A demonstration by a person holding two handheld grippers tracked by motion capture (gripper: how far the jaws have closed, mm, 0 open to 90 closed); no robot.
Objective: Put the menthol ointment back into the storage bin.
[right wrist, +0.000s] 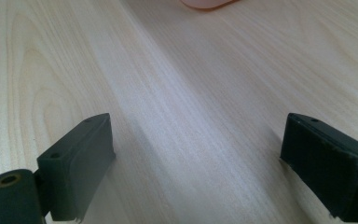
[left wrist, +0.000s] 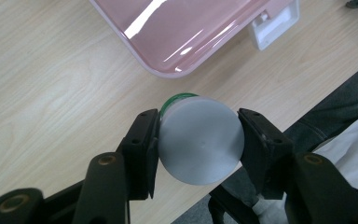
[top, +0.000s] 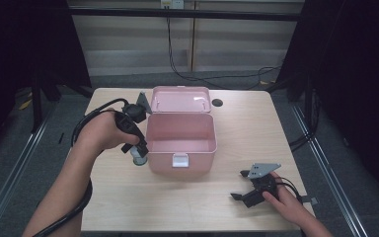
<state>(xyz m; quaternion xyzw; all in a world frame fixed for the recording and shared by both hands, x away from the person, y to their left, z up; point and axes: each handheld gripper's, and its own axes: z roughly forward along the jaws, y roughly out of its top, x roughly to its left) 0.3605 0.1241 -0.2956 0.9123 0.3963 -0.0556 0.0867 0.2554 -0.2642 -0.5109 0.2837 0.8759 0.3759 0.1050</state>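
Pale wooden bench [top: 237, 123], bearing a pink box [top: 180, 140] with lid thrown back and nothing visible inside. Just left of the box, a small grey-capped jar [left wrist: 199, 140], pinched between the jaws of the left gripper [left wrist: 198, 140]. Near the front right corner, right gripper [right wrist: 196, 163] idle, jaws spread over bare wood. Likely progress: jar gripped, not yet in the box.

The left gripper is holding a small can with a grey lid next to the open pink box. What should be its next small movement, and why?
Probably lift the can straight up. The left gripper is shut on its lid, and the can stands on the table just outside the left wall of the pink box, which is open with its lid folded back. It likely must rise above that wall before moving over the box. The right gripper rests open, apart.
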